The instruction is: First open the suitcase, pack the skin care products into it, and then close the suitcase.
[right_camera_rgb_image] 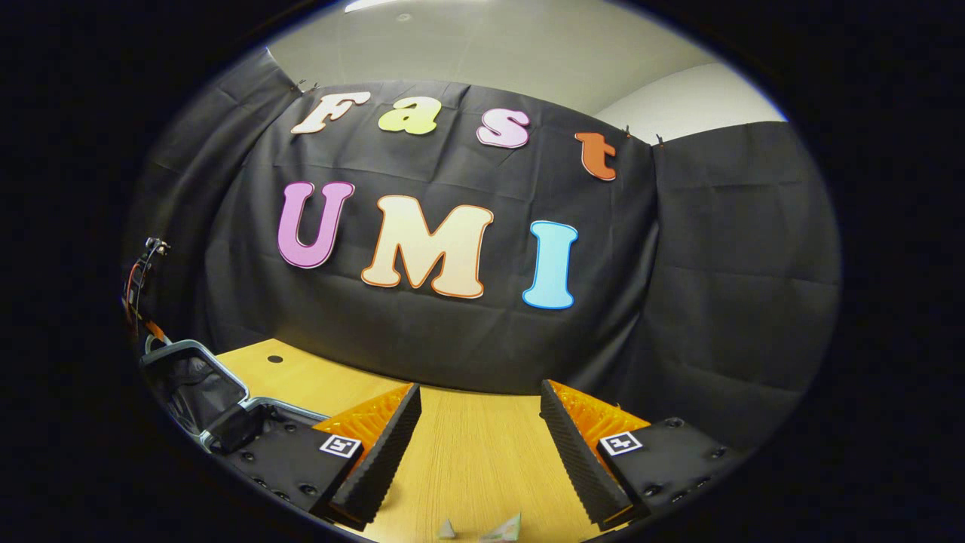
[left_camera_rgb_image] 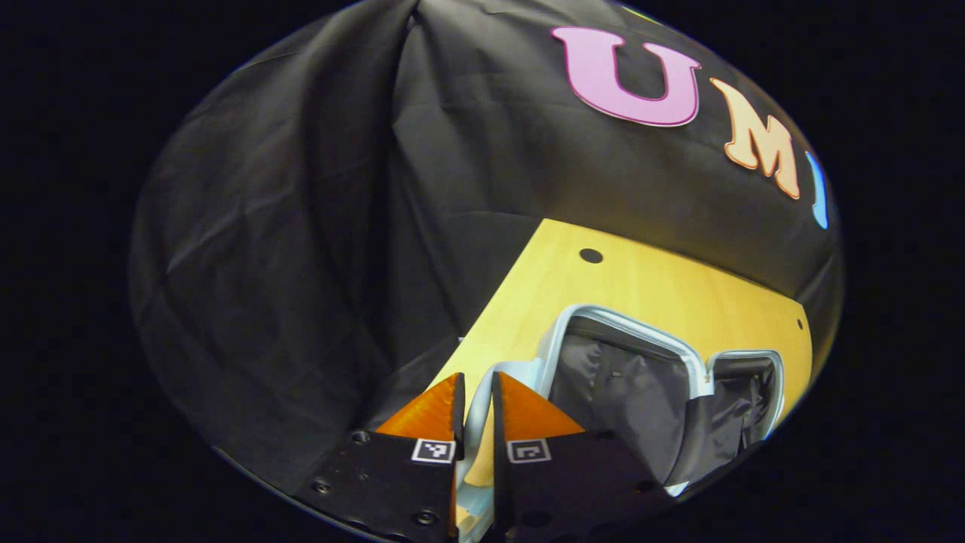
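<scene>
in the left gripper view, the left gripper (left_camera_rgb_image: 476,400) is seen with its fingers (left_camera_rgb_image: 431,413) nearly together and clamped on the pale blue rim of the suitcase (left_camera_rgb_image: 626,377), which lies open on the wooden table (left_camera_rgb_image: 641,283) with its dark lined halves spread toward the right. in the right gripper view, the right gripper (right_camera_rgb_image: 479,422) is held over bare table (right_camera_rgb_image: 467,452) with its fingers (right_camera_rgb_image: 381,452) wide apart and nothing between them. the open suitcase (right_camera_rgb_image: 197,385) is seen at the far left of that view, and two small folded scraps (right_camera_rgb_image: 503,529) lie on the near edge of the table.
</scene>
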